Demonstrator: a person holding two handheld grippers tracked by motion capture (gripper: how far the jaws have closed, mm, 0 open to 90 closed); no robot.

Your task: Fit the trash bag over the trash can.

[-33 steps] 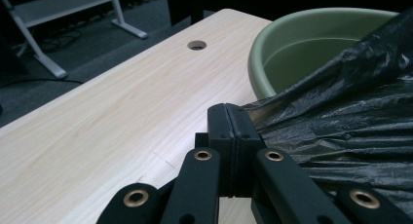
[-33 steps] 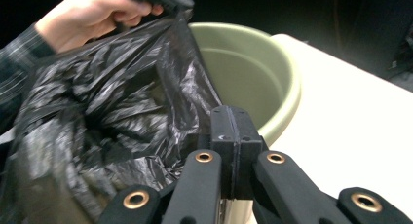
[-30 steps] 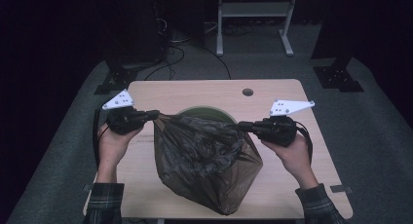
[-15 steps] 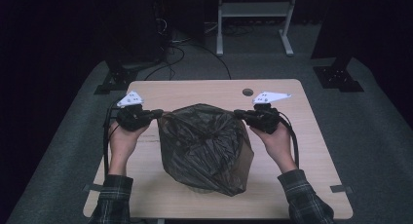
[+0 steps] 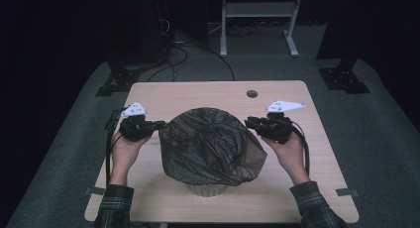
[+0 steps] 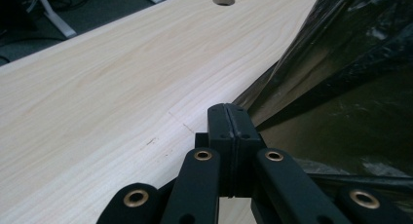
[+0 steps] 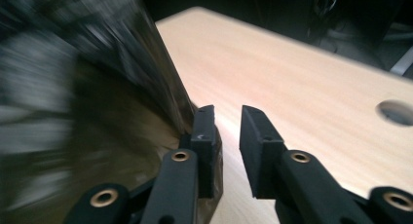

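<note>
A pale wooden table stands in a dark room, and on it a dark plastic bag is draped over a small pale bin whose base peeks out below. The left gripper is closed tight, apparently pinching the bag's edge, while the right gripper has just been opening, its jaws now apart with the film lying against one pad. With only one side gripped, the bag could slide off the rim or bunch unevenly.

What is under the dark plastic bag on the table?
Below the dark plastic bag a pale ribbed container base shows on the table; its upper part and inside are covered.
</note>
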